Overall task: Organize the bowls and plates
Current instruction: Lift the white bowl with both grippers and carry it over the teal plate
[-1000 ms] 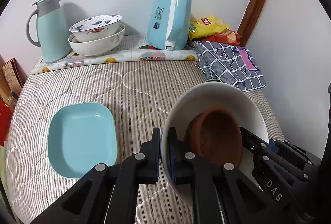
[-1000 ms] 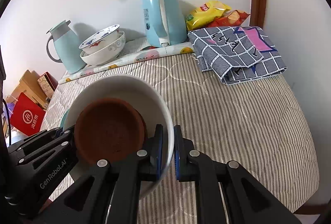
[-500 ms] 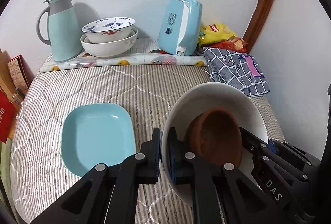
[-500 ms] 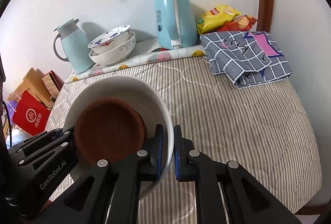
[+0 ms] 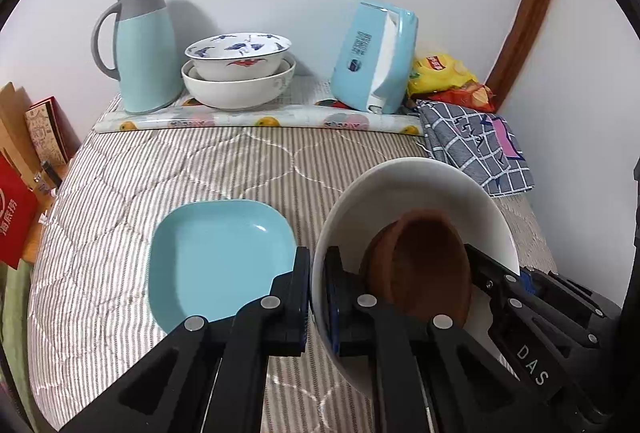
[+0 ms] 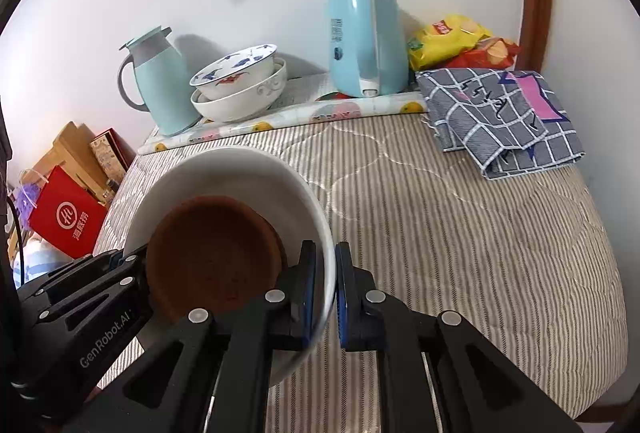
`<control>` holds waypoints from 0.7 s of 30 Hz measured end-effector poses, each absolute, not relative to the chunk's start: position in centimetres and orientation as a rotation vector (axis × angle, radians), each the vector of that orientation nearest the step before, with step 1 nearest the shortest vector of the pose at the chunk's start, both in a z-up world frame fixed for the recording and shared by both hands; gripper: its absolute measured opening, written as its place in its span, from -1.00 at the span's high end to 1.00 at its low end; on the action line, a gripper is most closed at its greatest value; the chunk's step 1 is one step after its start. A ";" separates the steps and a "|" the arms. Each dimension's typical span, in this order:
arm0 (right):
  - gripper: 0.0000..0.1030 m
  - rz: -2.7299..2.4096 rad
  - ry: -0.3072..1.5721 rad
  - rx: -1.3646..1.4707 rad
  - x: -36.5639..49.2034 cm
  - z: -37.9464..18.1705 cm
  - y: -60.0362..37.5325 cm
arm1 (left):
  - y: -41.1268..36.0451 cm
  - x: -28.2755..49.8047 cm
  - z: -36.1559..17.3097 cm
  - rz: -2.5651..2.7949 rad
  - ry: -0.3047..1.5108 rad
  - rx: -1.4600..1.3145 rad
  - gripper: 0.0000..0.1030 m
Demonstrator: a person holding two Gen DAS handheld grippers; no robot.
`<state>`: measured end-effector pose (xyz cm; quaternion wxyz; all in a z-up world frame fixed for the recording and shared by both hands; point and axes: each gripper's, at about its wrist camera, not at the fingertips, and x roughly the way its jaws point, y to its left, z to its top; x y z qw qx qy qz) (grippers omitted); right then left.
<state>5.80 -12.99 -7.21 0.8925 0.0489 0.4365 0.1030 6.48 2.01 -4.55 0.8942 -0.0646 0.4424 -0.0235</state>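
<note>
Both tools, left tool [image 5: 316,297] and right tool [image 6: 325,293], are clamped on the rim of the large white ceramic bowl [image 5: 404,185] with the brown clay dish [image 5: 424,265] nested inside, while two patterned white bowls [image 5: 240,73] sit stacked at upper centre and the square light-blue plate [image 5: 216,257] lies alone on the striped quilted bed [image 5: 200,161], not yet stacked.

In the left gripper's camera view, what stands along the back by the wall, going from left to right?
Mint thermos jug → two stacked bowls → light blue electric kettle → yellow snack bag → grey checked cloth, which lies a little nearer than the rest.
</note>
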 end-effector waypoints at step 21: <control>0.82 0.275 0.940 0.074 8.3 -8.3 -8.0 | 6.9 8.0 -5.6 0.002 0.928 -0.168 0.84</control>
